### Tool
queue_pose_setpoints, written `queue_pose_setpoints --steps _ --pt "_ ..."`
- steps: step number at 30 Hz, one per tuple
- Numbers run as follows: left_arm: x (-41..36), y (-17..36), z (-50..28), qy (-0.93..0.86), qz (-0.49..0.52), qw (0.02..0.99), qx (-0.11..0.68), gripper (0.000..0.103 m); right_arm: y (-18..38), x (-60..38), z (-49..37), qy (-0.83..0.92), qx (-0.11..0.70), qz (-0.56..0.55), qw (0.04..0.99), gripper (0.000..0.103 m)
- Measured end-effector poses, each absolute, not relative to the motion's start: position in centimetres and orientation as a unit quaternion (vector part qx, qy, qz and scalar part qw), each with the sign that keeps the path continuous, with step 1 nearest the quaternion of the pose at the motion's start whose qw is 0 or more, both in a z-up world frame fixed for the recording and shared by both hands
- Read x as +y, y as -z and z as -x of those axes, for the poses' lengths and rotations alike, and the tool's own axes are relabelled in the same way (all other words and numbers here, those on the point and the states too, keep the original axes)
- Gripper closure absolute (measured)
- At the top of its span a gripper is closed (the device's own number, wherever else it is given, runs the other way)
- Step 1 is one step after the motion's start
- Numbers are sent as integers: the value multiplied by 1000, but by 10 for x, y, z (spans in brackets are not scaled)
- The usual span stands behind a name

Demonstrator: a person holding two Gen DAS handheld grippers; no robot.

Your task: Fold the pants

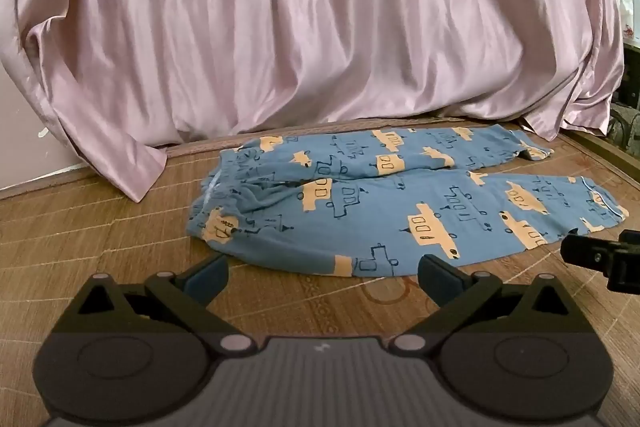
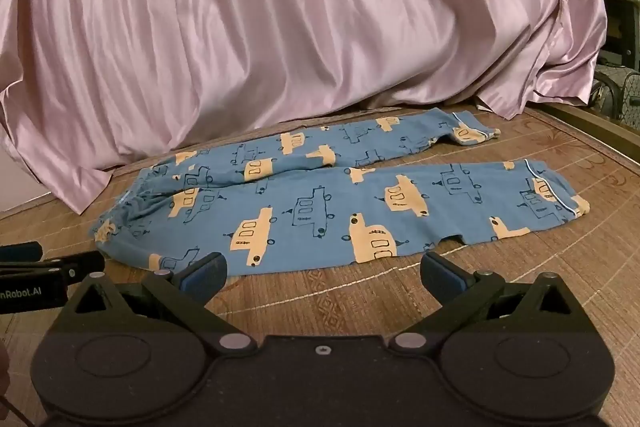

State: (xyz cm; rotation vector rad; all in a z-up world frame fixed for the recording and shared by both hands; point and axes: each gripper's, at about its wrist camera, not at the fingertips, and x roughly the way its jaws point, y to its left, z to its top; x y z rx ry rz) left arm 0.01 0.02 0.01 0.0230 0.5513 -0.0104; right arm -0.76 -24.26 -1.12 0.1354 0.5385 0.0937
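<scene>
Left gripper [image 1: 322, 275]: jaws spread wide, nothing between them — it hovers over the mat just short of the pants' near edge, by the waistband end; its tip also shows at the left edge of the right wrist view.
Waistband [image 1: 218, 195]: gathered and crumpled, at the left end of the garment.
Pants [image 1: 400, 211]: blue with orange and outlined vehicle prints, lying flat on the woven mat [image 1: 100, 227], legs running off to the right and slightly apart.
Cuffs [image 2: 556, 195]: both at the right end, the near one edged with a thin light stripe.
Right gripper [image 2: 322, 273]: jaws equally far apart, empty — over the mat, in front of the near leg's middle.
Pink satin sheet [image 2: 280, 27]: hangs behind the pants, its hem touching the mat.
</scene>
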Motion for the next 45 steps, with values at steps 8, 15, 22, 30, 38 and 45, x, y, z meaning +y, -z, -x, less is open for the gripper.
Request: queue_pose_setpoints --steps 8,15,22,30,38,45 --pt "0 -1 0 7 -13 962 271 0 12 -242 8 -45 266 -68 960 0" --pt "0 1 2 6 -15 963 270 0 12 -242 7 -45 267 -68 960 0" --pt "1 1 1 6 -15 963 271 0 11 -242 7 -45 268 -68 960 0" --pt "0 1 1 7 -13 962 271 0 12 -242 7 -45 268 -68 960 0" --pt "-1 1 1 7 -13 962 272 0 11 -242 6 -45 269 -68 960 0" --pt "-1 1 1 7 -14 962 272 0 12 -242 6 -45 269 -68 960 0"
